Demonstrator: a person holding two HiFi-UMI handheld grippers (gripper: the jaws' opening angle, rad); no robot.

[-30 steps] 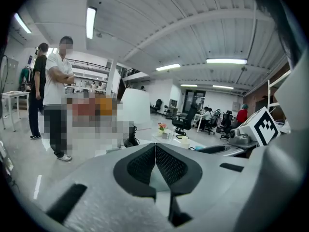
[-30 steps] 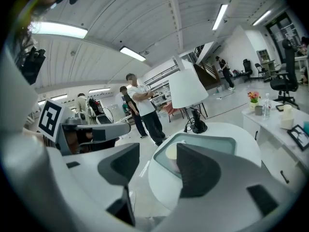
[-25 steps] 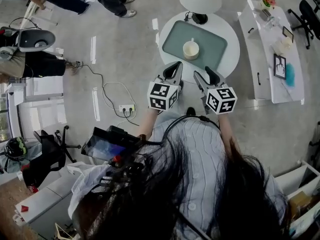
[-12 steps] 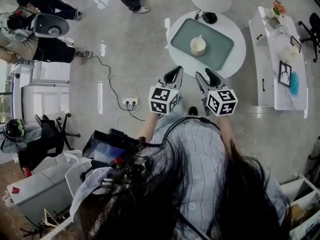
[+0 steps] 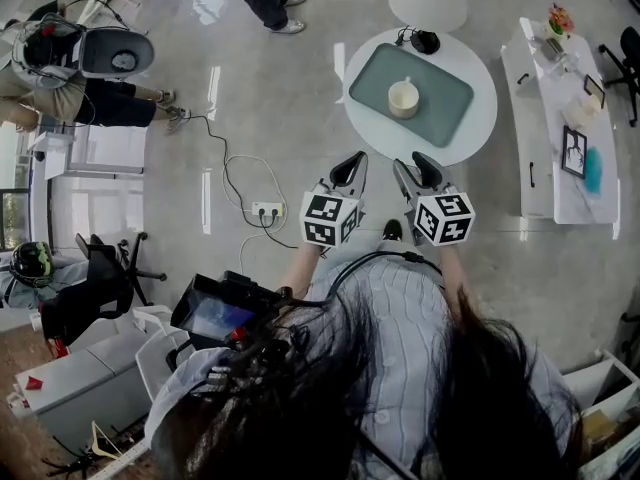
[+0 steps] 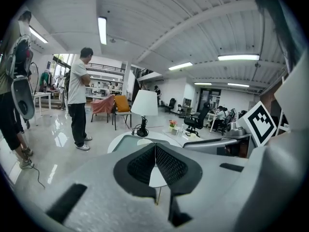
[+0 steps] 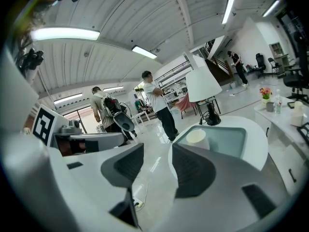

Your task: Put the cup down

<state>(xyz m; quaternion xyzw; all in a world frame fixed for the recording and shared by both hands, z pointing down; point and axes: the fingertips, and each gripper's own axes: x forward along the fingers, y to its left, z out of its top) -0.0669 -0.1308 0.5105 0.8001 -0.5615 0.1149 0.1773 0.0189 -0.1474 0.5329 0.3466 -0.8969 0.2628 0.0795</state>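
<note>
I read no words, numbers or brands here; the two cubes (image 5: 330, 219) bear only black-and-white square markers, and the screen (image 5: 213, 317) seems too blurred.

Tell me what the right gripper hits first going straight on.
Probably the near rim of the table, ahead of one jaw of the right gripper; the gap between its empty jaws, which have just been closing, faces floor beside it, so it might only graze. Depth unclear.

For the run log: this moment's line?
cup upright on tray | left gripper shut, empty | right gripper open, empty, jaws just closed partway
</note>
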